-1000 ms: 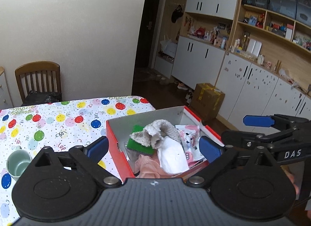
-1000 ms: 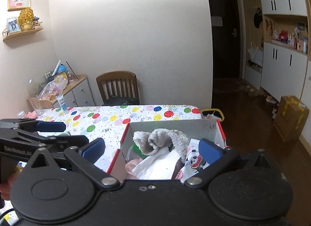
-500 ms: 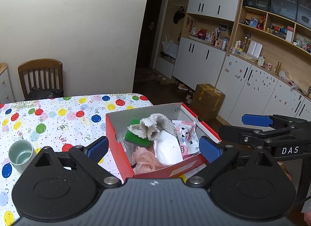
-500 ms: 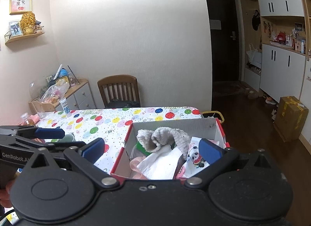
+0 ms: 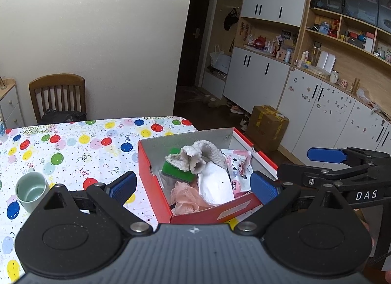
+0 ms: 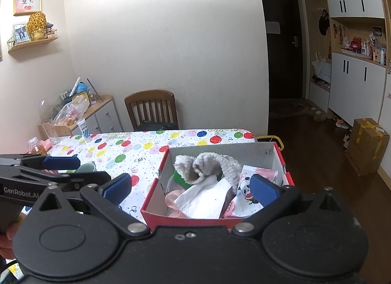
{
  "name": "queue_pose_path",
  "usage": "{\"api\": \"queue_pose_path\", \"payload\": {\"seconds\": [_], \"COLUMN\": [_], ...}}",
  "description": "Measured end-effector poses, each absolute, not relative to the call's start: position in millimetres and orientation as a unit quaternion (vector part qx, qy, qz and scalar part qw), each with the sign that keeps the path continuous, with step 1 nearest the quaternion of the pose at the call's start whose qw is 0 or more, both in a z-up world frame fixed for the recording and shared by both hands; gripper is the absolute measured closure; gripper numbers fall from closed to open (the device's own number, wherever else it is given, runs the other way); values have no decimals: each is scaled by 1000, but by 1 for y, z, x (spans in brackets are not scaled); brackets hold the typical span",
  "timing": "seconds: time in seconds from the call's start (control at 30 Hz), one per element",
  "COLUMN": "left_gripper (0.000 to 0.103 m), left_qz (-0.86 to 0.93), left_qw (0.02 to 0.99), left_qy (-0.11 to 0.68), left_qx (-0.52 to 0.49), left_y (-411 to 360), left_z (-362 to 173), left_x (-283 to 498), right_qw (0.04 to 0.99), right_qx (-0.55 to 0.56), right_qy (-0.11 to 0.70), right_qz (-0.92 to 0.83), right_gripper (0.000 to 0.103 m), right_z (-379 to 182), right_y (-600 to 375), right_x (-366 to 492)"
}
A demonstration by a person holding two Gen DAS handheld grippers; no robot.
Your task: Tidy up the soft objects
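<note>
A red box (image 5: 207,215) is seen at the table's (image 5: 73,147) right edge, and in it are piled the soft things: a grey sock (image 5: 195,156) on top, a green sponge (image 5: 174,170) under it, a white tissue (image 5: 216,186), a pink cloth (image 5: 185,199) and a panda packet (image 5: 238,164). The left gripper (image 5: 193,185) and the right gripper (image 6: 190,186) are both held spread wide above the box's near side, with nothing gripped. A green cup (image 5: 30,189) is seen to the left of the box.
</note>
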State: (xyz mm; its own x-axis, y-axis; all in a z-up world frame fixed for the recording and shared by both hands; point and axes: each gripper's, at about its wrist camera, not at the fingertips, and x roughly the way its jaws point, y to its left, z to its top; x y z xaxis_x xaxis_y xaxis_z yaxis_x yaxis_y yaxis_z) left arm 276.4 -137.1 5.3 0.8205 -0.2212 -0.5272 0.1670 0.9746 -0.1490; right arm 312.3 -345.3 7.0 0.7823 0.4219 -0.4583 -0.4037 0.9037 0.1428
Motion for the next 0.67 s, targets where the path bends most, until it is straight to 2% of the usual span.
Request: {"api": "queue_pose_path", "payload": {"seconds": [0.67], "left_gripper": [3], "left_qz": [-95], "left_qw": [953], "left_qy": [286], "left_qx": [-46], "left_y": [-144], "left_z": [4], "left_x": [282], "right_qw": [942], "right_qx": [24], "right_qy": [254], "right_qz": [219], "right_gripper": [0], "right_z": [4], "right_y": [-350], "right_x": [315]}}
